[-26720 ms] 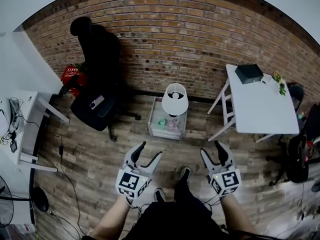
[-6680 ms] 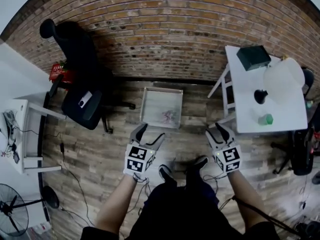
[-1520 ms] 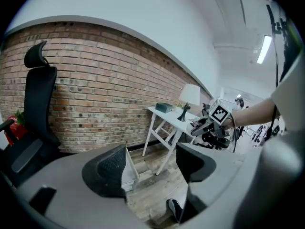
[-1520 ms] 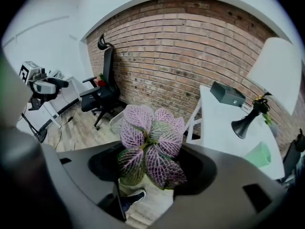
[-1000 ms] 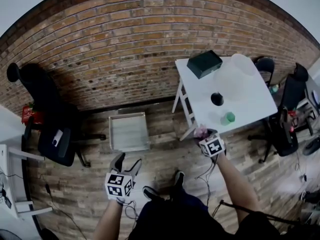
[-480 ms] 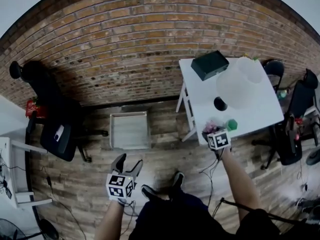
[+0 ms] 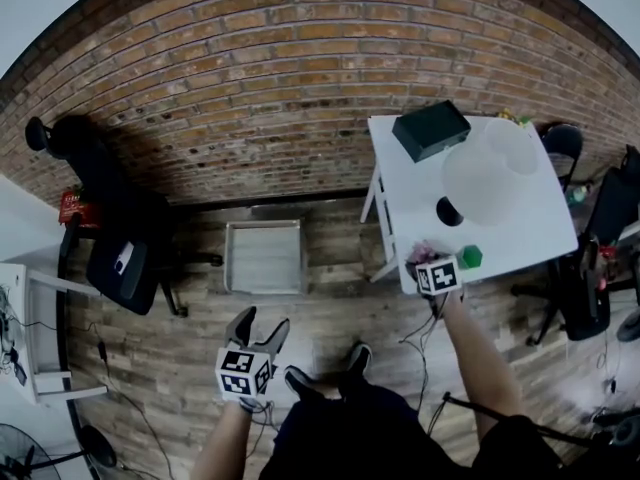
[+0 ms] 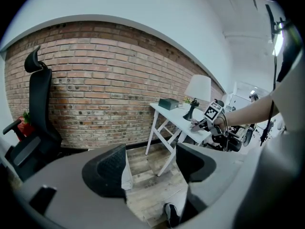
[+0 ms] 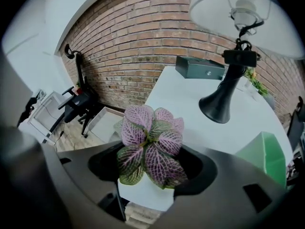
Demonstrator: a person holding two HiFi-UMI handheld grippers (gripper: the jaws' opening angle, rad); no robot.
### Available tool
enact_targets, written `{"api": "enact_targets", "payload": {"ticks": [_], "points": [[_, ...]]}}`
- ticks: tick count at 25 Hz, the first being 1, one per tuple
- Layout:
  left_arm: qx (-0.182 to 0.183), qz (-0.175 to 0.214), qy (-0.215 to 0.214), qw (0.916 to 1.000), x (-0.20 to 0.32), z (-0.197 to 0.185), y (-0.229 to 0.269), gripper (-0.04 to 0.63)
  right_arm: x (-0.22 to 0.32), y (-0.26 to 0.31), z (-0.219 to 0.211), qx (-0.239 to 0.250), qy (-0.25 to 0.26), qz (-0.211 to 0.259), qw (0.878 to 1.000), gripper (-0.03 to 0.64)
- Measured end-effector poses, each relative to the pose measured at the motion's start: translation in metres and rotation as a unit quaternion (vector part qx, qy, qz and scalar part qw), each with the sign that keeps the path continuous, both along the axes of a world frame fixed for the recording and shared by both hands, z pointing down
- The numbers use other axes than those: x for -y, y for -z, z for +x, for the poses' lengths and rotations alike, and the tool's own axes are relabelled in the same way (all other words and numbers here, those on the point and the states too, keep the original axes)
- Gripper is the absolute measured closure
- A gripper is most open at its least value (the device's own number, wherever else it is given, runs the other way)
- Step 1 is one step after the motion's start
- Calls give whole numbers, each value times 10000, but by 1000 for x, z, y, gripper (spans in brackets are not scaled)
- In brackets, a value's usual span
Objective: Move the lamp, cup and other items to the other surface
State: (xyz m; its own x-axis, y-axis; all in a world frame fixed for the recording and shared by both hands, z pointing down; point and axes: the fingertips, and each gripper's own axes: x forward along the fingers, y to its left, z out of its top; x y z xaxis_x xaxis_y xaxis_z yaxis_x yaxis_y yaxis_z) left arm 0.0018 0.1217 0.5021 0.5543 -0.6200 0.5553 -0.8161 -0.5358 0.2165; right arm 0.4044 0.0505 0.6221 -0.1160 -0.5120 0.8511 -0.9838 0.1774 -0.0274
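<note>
My right gripper [image 7: 425,260] is shut on a small white pot holding a pink-veined plant [image 9: 151,147], at the near left corner of the white table [image 7: 500,238]. I cannot tell whether the pot touches the tabletop. On that table stand the lamp [image 7: 478,183], with its black base [image 9: 220,104] and white shade [image 9: 240,13], and a green cup [image 7: 470,257]; the cup [image 9: 265,155] is just right of the plant. My left gripper [image 7: 262,325] hangs open and empty over the wooden floor; its jaws stand apart in the left gripper view, which also takes in the table [image 8: 177,118].
A black box [image 7: 431,130] and a small green plant [image 9: 253,83] sit at the table's far end. A low square side table [image 7: 264,257] stands bare by the brick wall. Black office chairs are at the far left [image 7: 115,258] and right [image 7: 585,293].
My right gripper has carried the plant right and down to the white table's near corner. The left gripper has shifted only slightly.
</note>
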Motion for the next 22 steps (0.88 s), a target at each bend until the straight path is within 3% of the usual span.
{"api": "enact_targets", "payload": {"ticks": [12, 22], "points": [[-25, -4, -129, 9999, 3, -4, -2, 270, 0, 18, -4, 27, -204, 380, 9991, 244], [-126, 208, -358, 9991, 3, -9, 14, 270, -20, 95, -7, 56, -649, 1275, 9897, 244]]}}
